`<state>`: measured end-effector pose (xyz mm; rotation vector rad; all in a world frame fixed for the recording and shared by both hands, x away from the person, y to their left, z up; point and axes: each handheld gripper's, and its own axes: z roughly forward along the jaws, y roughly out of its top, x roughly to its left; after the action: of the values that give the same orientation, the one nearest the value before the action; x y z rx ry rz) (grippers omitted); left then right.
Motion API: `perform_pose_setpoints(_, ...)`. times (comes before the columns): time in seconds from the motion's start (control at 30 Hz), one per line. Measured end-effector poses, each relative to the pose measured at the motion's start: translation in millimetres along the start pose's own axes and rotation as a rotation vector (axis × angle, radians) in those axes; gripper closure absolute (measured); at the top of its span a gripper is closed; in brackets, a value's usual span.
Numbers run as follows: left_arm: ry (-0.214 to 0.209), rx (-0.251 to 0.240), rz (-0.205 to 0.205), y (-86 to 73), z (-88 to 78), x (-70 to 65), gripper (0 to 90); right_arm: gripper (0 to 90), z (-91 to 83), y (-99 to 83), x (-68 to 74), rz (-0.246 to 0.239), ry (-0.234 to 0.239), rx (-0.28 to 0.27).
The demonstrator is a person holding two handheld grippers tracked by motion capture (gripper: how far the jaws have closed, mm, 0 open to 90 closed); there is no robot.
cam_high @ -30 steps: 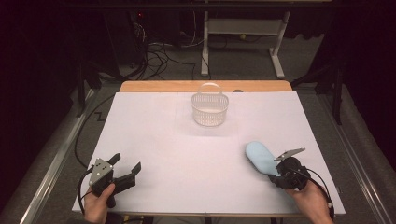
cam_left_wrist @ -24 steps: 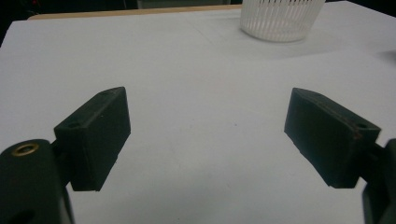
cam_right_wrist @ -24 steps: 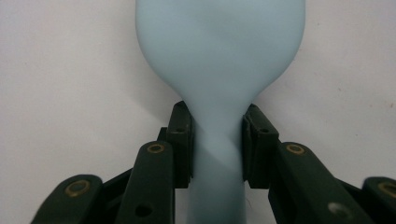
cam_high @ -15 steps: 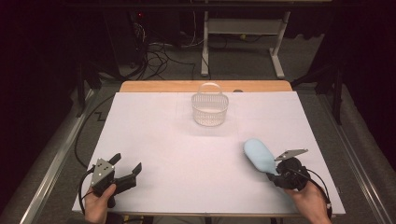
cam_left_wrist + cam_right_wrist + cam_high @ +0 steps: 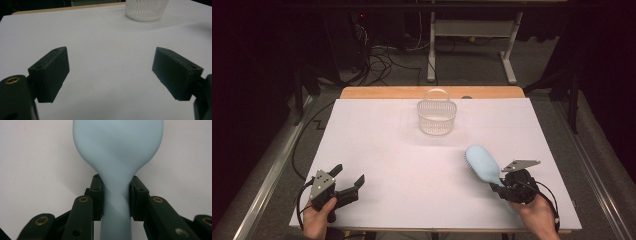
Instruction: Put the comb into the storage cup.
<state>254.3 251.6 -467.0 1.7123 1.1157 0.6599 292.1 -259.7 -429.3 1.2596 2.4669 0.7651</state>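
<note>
A light blue hairbrush [image 5: 481, 162] lies over the white table near its right front, bristles down, head toward the basket. My right gripper [image 5: 498, 186] is shut on its handle; in the right gripper view both pads press the narrow neck of the hairbrush [image 5: 117, 157], right gripper [image 5: 116, 195]. A white slatted basket [image 5: 437, 116] with a handle stands at the table's far middle, also seen as the basket [image 5: 146, 10] in the left gripper view. My left gripper [image 5: 348, 176] rests at the front left, held by a hand, jaws wide apart with nothing between them, left gripper [image 5: 110, 68].
The white table top [image 5: 377, 145] has a wooden strip along its far edge. Cables and a desk frame lie on the dark floor behind. Metal rails run along both sides of the table.
The brush and right gripper have shifted very slightly to the left. The left gripper has stayed where it was.
</note>
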Motion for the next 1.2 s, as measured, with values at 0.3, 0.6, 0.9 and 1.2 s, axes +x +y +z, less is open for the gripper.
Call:
perform_pose_setpoints(0.3, -0.002, -0.011, 0.000, 4.7, 0.9, -3.2, 15.2, 70.5, -1.8, 2.7, 4.2, -0.008, 0.020, -0.053)
perform_pose_setpoints(0.6, -0.043, -0.014, 0.030, 12.1, 4.9, -13.1, 15.1, 70.4, -14.5, 0.2, 3.8, 0.012, 0.037, -0.125)
perform_pose_setpoints(0.9, -0.097, -0.005, 0.060, 17.5, 12.9, -27.9, 15.1, 70.4, -21.1, 1.9, 9.2, 0.016, 0.069, -0.179)
perform_pose_setpoints(1.2, -0.138, 0.002, 0.076, 21.4, 20.9, -37.9, 14.9, 70.4, -19.1, 6.2, 12.8, 0.005, 0.078, -0.189)
